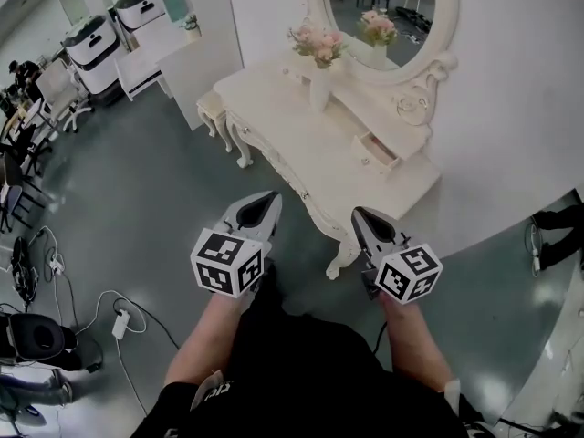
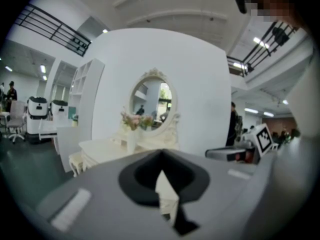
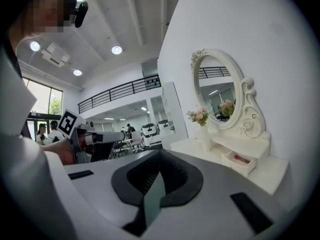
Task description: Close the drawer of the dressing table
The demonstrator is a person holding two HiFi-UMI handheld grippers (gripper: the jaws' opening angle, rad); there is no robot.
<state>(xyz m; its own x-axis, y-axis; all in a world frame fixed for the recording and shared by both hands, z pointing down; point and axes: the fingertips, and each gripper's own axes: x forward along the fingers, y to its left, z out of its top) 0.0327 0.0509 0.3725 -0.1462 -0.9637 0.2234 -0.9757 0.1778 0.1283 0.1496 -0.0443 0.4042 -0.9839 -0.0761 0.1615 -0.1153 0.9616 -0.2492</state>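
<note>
Left gripper [image 1: 265, 202] and right gripper [image 1: 360, 216] are both closed on nothing, short of the dressing table [image 1: 290, 117]. Its small drawer [image 1: 376, 151] stands pulled out under the mirror [image 1: 401, 26]. I judge this the approach; next, a closed tip against the drawer front, pushing straight in.

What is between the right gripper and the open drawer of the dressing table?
Only bare tabletop; the head view shows nothing standing between the right gripper and the drawer.

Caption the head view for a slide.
Left gripper and right gripper, both shut, face a dressing table with its drawer open.
</note>
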